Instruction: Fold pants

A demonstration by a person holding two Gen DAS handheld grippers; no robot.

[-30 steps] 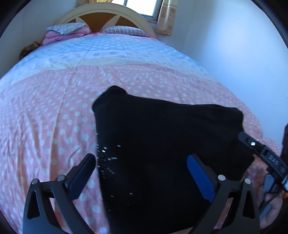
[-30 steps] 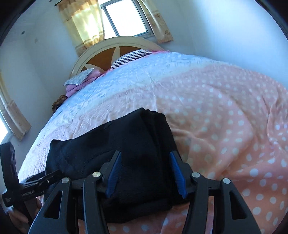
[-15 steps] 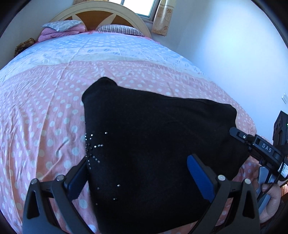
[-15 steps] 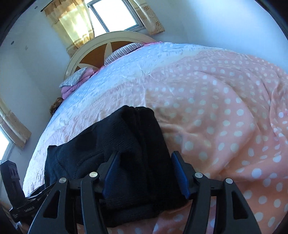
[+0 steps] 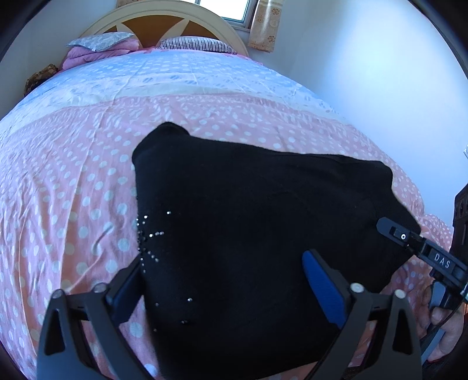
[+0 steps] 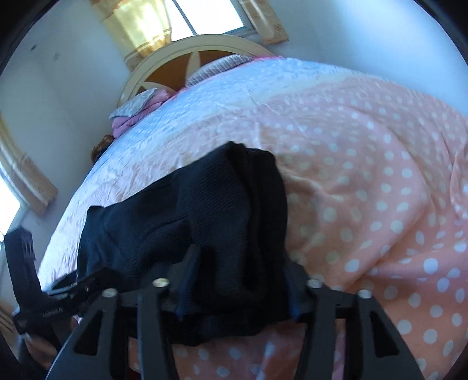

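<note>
The black pants (image 5: 251, 222) lie folded in a thick stack on the pink dotted bedspread (image 5: 73, 175), with small rhinestones near their left edge. My left gripper (image 5: 225, 280) is open and straddles the near left part of the stack. My right gripper (image 6: 239, 280) is open with the right end of the pants (image 6: 204, 216) between its fingers; the fabric bulges over them. Each gripper also shows in the other's view, the right one (image 5: 421, 251) at the pants' right end, the left one (image 6: 67, 295) at the left.
The bed has a round wooden headboard (image 5: 175, 26) with pillows (image 5: 193, 43) and a folded pink blanket (image 5: 96, 49) at the far end. White walls and curtained windows (image 6: 204, 20) stand behind it. A hand (image 5: 444, 321) holds the right gripper.
Both grippers have moved in closer over the pants. The right gripper's fingers now sit deeper around the stack's right end. Both stayed open.
</note>
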